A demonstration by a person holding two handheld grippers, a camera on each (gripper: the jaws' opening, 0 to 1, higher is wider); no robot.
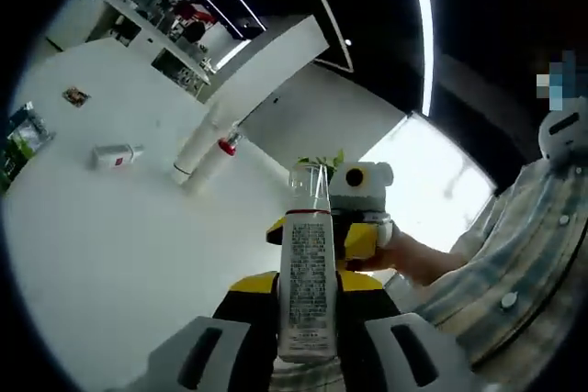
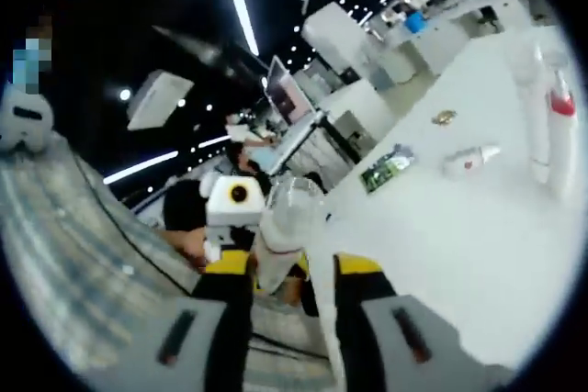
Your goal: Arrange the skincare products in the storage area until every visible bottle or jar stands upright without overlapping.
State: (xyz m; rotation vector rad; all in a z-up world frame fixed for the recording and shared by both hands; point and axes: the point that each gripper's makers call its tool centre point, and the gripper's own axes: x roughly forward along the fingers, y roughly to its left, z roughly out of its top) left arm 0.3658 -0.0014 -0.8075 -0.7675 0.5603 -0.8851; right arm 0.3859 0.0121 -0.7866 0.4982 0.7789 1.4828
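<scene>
The left claw (image 1: 307,319) grips a clear-capped labelled bottle (image 1: 307,282), lifted above the white table (image 1: 110,245).

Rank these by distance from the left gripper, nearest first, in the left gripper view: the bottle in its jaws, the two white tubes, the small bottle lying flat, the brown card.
1. Clear-capped bottle, held in the left gripper.
2. Two white tubes, lying side by side mid-table; too close to separate.
3. Small bottle lying flat, farther left.
4. Brown card, far upper left.

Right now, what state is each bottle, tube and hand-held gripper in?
Clear-capped bottle: lifted off the table, clamped by the left hand-held gripper.
Right hand-held gripper: jaws around the same bottle's cap end; contact unclear.
Small bottle: lying on its side.
White tube: lying flat.
Red-capped tube: lying flat.
</scene>
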